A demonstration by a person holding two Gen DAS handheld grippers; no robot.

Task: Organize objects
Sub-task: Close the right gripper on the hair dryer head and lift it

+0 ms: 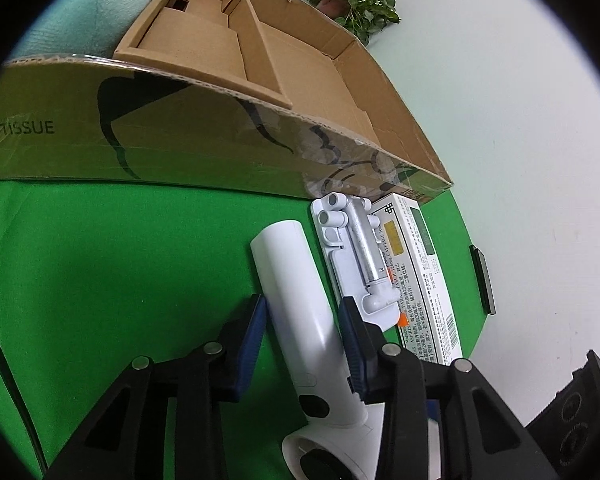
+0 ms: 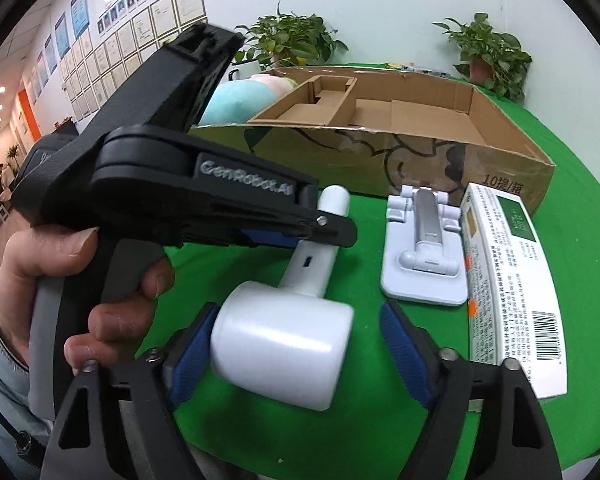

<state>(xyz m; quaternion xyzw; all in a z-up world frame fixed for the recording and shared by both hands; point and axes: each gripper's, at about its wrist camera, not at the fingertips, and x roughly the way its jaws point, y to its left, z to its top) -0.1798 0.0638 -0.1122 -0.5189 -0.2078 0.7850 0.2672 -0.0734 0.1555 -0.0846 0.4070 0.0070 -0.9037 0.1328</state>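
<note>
A white hand-held device with a round head and long handle (image 1: 300, 300) lies on the green cloth. My left gripper (image 1: 302, 320) straddles its handle with the blue pads (image 1: 252, 340) close on both sides, a small gap showing. In the right wrist view the device's round head (image 2: 284, 348) sits between my open right gripper's (image 2: 300, 344) pads; the left pad (image 2: 192, 356) touches it, the right pad is apart. The left gripper (image 2: 324, 224) shows from the side there, over the handle. A white folding phone stand (image 1: 356, 256) (image 2: 424, 248) and a medicine box (image 1: 424, 280) (image 2: 508, 280) lie beside it.
An open cardboard box (image 1: 260, 60) (image 2: 380, 120) with a cardboard insert stands behind the objects. A teal plush (image 2: 240, 96) lies behind the box. Potted plants (image 2: 488, 52) stand at the table's far edge. A dark device (image 1: 484, 280) lies at the cloth's right edge.
</note>
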